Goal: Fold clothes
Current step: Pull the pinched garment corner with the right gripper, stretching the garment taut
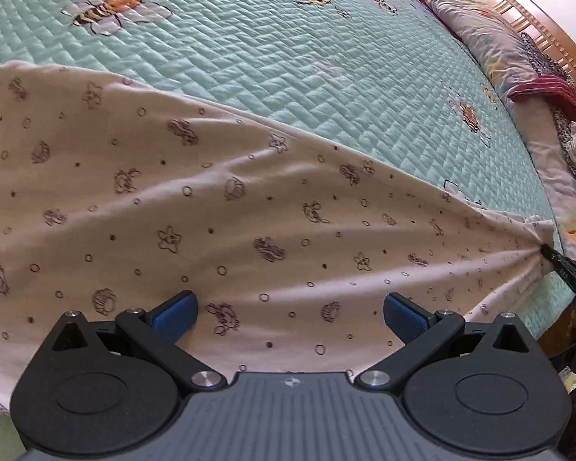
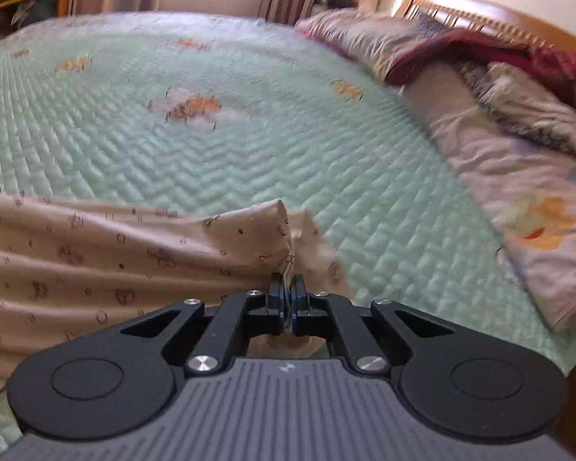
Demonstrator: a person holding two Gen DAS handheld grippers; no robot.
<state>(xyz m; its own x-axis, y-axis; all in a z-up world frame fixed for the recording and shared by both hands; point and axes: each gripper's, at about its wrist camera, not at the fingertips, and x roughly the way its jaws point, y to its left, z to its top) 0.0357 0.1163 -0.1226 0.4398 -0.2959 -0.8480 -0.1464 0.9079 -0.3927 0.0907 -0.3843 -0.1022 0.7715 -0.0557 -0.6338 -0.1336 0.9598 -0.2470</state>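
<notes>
We see the left gripper (image 1: pixel 290 317) with its blue-padded fingers (image 1: pixel 174 317) spread wide, gripping nothing, hovering over the pale printed garment (image 1: pixel 219 207). That cloth lies along the near edge of the bed's mint quilted cover (image 1: pixel 272 61), pulled into taut creases toward its right corner. There the right gripper (image 2: pixel 287 301) has its fingers pinched together on a bunched corner of the garment. A rumpled floral duvet (image 2: pixel 518 176) lies along the bed's right edge.
</notes>
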